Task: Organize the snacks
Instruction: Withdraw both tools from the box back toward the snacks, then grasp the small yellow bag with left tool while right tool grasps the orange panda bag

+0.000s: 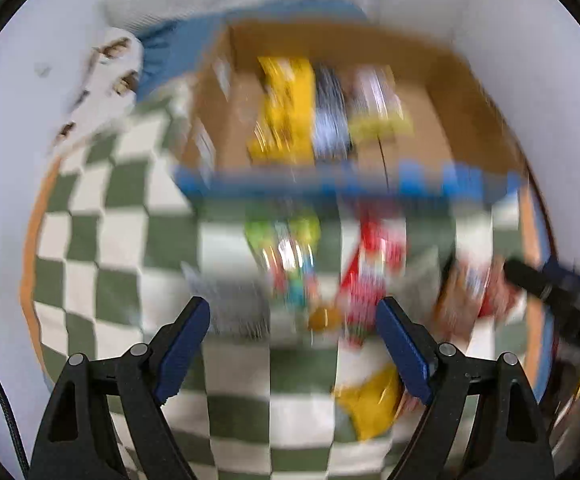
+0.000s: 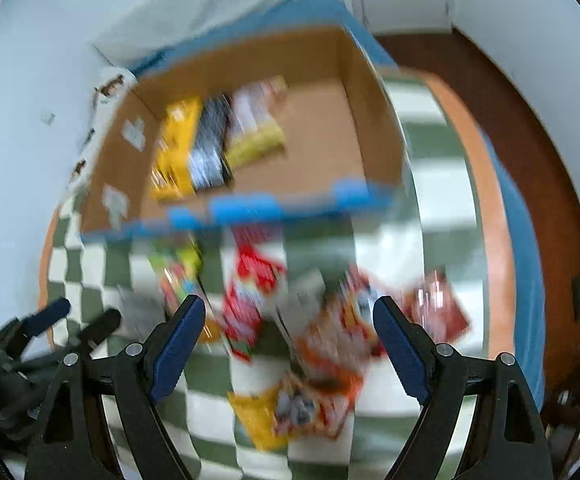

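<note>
Both views are motion-blurred. A cardboard box (image 1: 442,92) with blue tape on its rim stands at the far side of a green-and-white checkered cloth (image 1: 102,240); it also shows in the right wrist view (image 2: 330,132). Inside lie a yellow packet (image 1: 286,108), a dark packet (image 1: 330,116) and a pale packet (image 1: 378,104). Loose snack packets lie on the cloth in front of the box: a green one (image 1: 286,248), a red one (image 2: 250,292), an orange one (image 2: 334,340) and a yellow one (image 2: 258,416). My left gripper (image 1: 294,344) is open and empty above them. My right gripper (image 2: 286,344) is open and empty.
The cloth covers a table with an orange edge (image 2: 494,216) beside white walls. A dark red packet (image 2: 442,308) lies at the right. The left gripper (image 2: 70,320) shows at the lower left of the right wrist view. Brown floor (image 2: 510,120) lies to the right.
</note>
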The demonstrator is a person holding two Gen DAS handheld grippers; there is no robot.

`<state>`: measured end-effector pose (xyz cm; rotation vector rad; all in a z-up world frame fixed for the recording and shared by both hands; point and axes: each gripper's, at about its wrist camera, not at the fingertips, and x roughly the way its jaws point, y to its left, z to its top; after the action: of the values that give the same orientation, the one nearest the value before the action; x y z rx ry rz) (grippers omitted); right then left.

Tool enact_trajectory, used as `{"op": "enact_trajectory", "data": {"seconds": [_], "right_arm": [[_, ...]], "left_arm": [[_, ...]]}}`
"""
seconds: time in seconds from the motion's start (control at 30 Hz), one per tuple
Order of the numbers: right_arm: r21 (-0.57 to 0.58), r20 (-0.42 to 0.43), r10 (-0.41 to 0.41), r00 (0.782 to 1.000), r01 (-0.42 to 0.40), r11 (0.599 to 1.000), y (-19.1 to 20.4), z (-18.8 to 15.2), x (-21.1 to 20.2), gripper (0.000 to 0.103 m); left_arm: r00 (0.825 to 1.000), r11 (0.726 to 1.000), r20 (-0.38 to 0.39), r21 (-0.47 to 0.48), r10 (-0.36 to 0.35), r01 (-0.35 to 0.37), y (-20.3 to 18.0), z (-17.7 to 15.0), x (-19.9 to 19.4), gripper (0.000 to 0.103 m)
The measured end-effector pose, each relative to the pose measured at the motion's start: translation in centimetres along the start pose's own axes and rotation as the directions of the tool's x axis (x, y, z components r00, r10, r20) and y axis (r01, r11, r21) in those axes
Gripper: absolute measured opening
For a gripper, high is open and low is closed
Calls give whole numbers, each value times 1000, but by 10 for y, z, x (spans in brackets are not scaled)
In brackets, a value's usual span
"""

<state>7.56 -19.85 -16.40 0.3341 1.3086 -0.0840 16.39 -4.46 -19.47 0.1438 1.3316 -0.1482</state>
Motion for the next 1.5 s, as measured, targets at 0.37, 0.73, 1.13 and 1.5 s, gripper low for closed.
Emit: {"op": "enact_trajectory", "data": {"seconds": [0.37,0.73,1.13,1.5], "right_arm": [[-121,-184,55,981,-78,990,-41,-94,54,62],[-654,-244,-137,960,-58,754,21,-116,119,68],[-44,-350,72,934,-93,995,-61,-115,99,60],[-484,-216,-129,968,9,875,-13,-109,71,69]], "left_arm": [[906,985,-404,63,-124,163,-55,-111,112,84],[910,997,-409,-71,-66,41,-19,-139,124,84],[865,950,-439,-289,-241,117,-8,-133,130,84],[900,972,-397,-208,-182,105,-52,-112,152,65]]}}
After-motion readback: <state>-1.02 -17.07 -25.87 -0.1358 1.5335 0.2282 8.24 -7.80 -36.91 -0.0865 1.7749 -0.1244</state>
